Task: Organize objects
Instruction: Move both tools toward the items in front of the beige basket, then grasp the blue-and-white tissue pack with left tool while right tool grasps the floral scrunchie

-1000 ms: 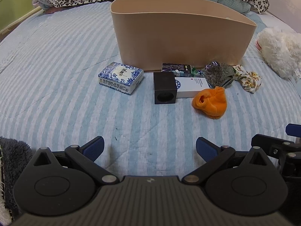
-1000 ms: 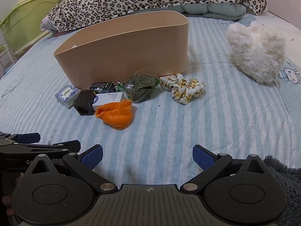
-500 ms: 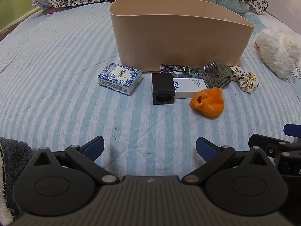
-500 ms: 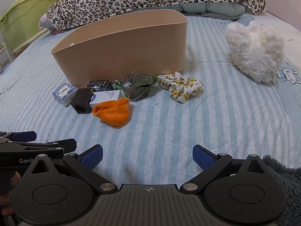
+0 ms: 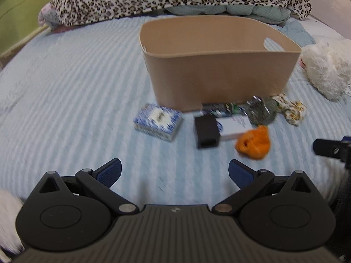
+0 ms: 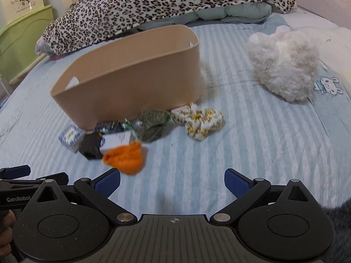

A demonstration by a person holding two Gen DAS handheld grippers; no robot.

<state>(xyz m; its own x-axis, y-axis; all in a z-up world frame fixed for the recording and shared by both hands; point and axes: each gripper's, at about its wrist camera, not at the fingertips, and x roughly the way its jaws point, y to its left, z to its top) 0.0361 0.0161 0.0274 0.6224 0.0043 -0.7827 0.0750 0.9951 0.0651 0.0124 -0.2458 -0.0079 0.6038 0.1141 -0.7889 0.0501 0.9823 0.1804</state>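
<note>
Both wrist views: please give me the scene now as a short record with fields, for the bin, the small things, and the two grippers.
surface: striped bedsheet
bin: beige bin, upright, nothing visible inside
in front of bin: blue-white box, black box, white box, orange cloth, green packet, floral cloth
apart, to the right: white plush toy
left gripper: open, empty
right gripper: open, empty
image note: both views motion-blurred
</note>
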